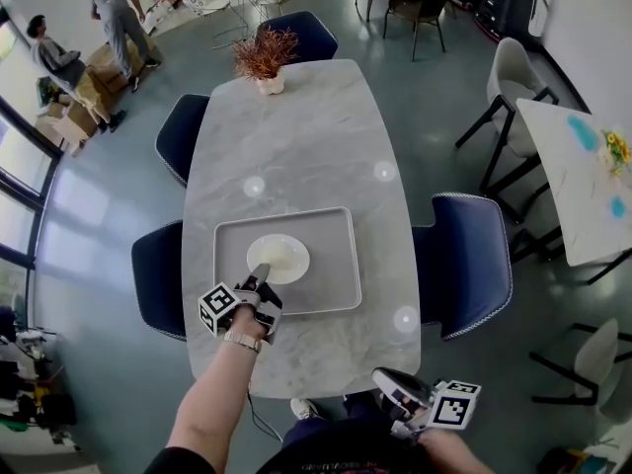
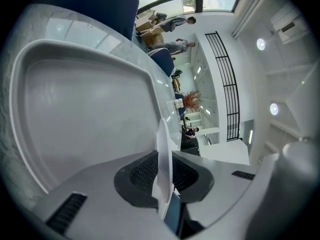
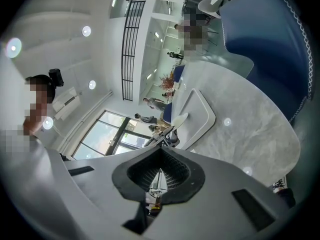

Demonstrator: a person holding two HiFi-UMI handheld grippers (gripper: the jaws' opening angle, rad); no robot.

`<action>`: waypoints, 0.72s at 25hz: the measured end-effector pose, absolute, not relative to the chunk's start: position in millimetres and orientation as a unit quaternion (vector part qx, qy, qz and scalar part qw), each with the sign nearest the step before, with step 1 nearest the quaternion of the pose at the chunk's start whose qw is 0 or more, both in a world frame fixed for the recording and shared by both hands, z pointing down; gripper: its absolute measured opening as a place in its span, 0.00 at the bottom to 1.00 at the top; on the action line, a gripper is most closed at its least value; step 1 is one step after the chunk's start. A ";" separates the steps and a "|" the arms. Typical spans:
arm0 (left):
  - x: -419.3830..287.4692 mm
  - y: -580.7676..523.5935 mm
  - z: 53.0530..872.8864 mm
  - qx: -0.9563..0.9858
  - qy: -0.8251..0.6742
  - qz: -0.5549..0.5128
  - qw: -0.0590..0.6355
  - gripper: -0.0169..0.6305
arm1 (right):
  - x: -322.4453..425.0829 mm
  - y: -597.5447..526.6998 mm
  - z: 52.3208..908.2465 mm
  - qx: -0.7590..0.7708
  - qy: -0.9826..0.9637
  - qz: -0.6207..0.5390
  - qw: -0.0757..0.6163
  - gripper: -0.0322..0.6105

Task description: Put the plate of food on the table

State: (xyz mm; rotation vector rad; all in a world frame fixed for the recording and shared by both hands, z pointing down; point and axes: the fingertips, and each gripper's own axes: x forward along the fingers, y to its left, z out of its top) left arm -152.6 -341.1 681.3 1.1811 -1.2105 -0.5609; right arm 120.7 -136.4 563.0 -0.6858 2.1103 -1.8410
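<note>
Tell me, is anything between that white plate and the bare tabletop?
Only the tray's raised rim: the plate, gripped at its edge by the left gripper, sits inside the tray. The potted plant stands at the table's far end.

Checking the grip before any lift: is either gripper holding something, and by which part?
The left gripper pinches the white plate by its near rim. The right gripper holds nothing, its jaws together.
</note>
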 end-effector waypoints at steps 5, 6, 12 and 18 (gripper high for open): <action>-154.5 -344.2 689.3 0.505 -0.537 -0.223 0.638 0.11 | 121.5 -130.7 562.7 -0.243 0.726 -0.631 0.130 0.07; -154.3 -344.4 689.0 0.506 -0.538 -0.219 0.638 0.11 | 122.2 -129.8 563.3 -0.245 0.726 -0.629 0.128 0.07; -151.4 -346.5 696.8 0.506 -0.556 -0.172 0.636 0.12 | 125.7 -128.7 566.6 -0.242 0.722 -0.634 0.133 0.07; -154.5 -340.7 702.1 0.508 -0.574 -0.130 0.629 0.12 | 125.5 -126.6 566.9 -0.238 0.718 -0.639 0.142 0.07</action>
